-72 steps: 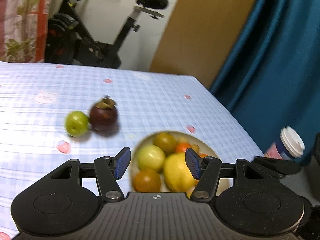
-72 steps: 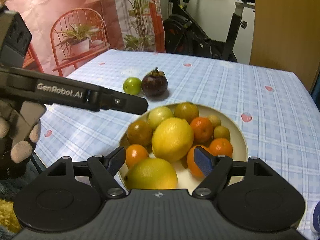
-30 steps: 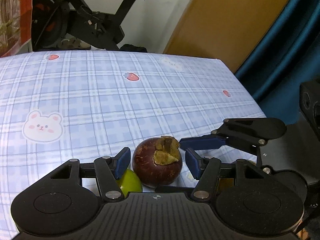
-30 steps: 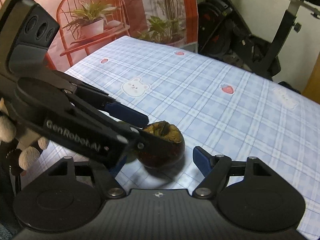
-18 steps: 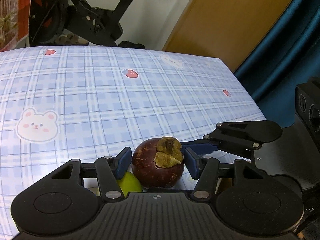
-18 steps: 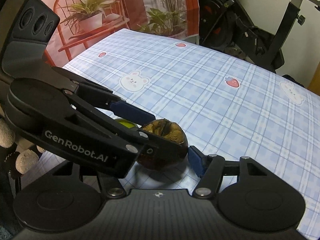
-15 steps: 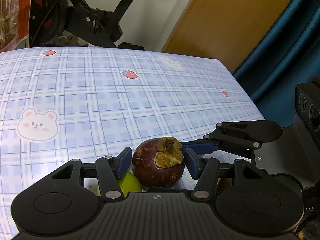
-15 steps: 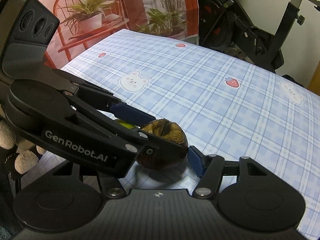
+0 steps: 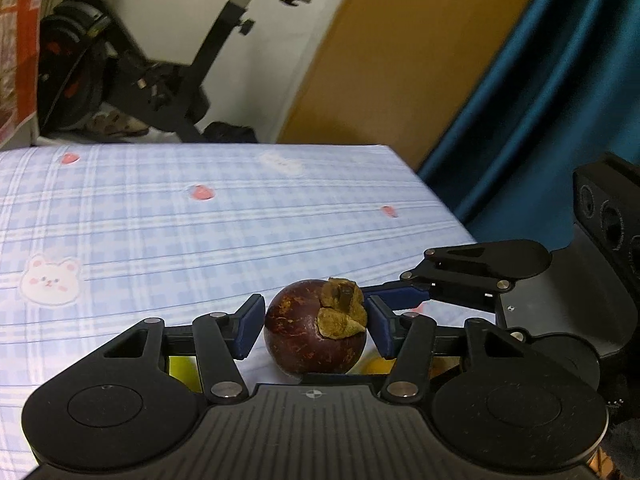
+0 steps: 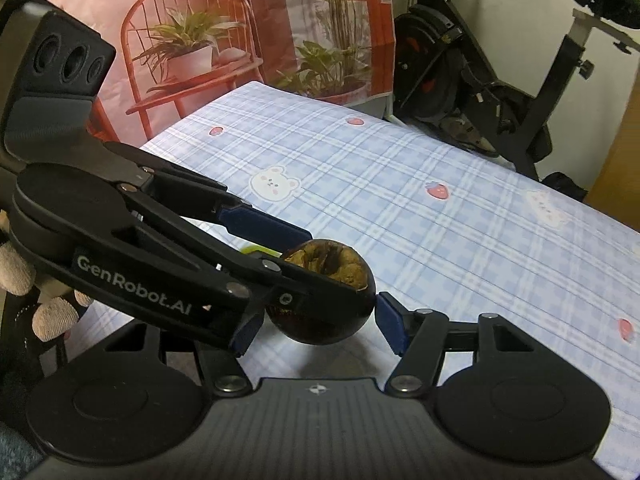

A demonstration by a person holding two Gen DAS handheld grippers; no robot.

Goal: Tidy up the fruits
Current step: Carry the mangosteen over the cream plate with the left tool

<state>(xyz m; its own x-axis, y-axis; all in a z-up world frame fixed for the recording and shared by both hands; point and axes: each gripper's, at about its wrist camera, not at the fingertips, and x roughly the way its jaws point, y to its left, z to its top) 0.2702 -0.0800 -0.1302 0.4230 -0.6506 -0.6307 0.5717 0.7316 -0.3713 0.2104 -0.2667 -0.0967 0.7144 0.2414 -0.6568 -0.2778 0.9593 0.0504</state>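
Between the pads of the left gripper (image 9: pixel 315 330) sits the mangosteen (image 9: pixel 315 336), squeezed tight, while the right gripper (image 10: pixel 318 320) crowds it half-open, so a bump could knock it loose.

Home room, exercise bike (image 9: pixel 160 60), teal curtain (image 9: pixel 560 100), bear-print checked tablecloth (image 10: pixel 440 216)

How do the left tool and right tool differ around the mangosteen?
The left tool presses both sides of the mangosteen; the right tool only brackets it, a gap showing at one pad. The left tool crosses over the right tool's left finger. Both flank one fruit.
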